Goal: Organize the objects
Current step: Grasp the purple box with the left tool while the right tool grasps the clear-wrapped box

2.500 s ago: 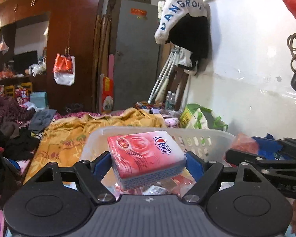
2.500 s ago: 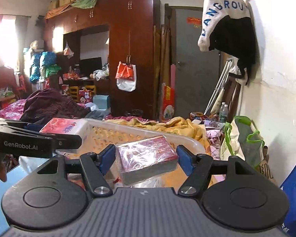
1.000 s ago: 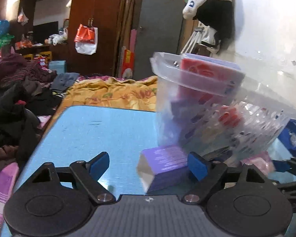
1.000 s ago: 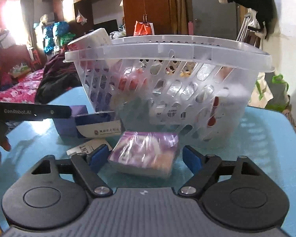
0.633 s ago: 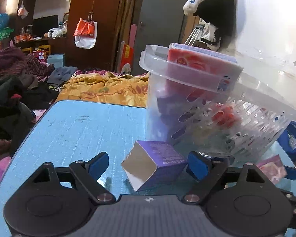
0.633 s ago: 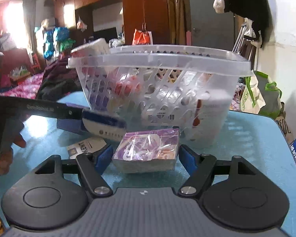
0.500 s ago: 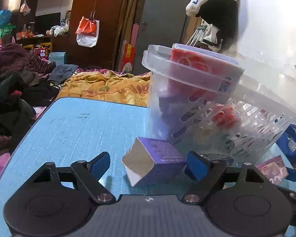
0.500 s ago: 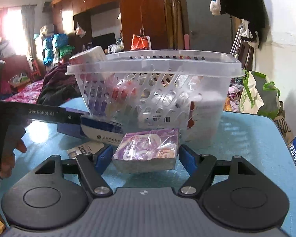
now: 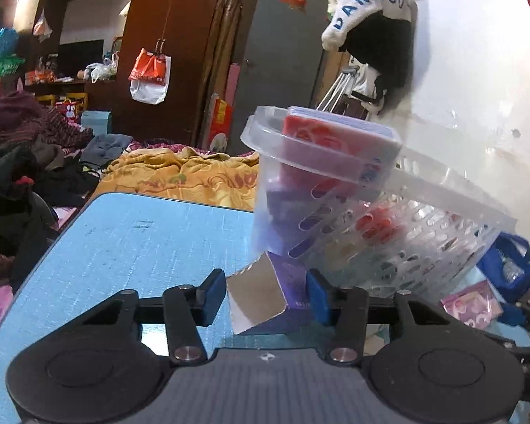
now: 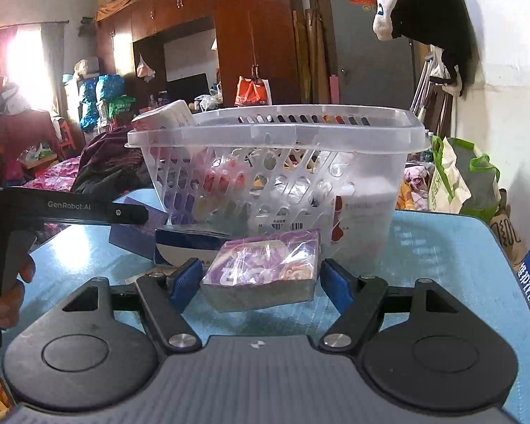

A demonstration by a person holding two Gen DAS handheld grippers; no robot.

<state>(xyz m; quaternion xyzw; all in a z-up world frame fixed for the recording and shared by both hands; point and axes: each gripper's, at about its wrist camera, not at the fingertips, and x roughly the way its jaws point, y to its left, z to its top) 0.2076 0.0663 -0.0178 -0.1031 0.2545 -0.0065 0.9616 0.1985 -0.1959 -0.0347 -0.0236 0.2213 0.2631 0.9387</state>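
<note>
- Our left tongs (image 9: 265, 295) have just closed onto the purple carton (image 9: 265, 293) beside the basket (image 9: 388, 190).
- Our right tongs (image 10: 260, 280) stand open around the wrapped purple tissue pack (image 10: 263, 268) on the counter (image 10: 441, 265).

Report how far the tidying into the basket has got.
Done: the basket already holds several packs, including a red tissue pack. In hand: the left gripper has just been closing on the purple box; the right gripper brackets the purple tissue pack. Left: both, plus a blue-and-white box on the table.
</note>
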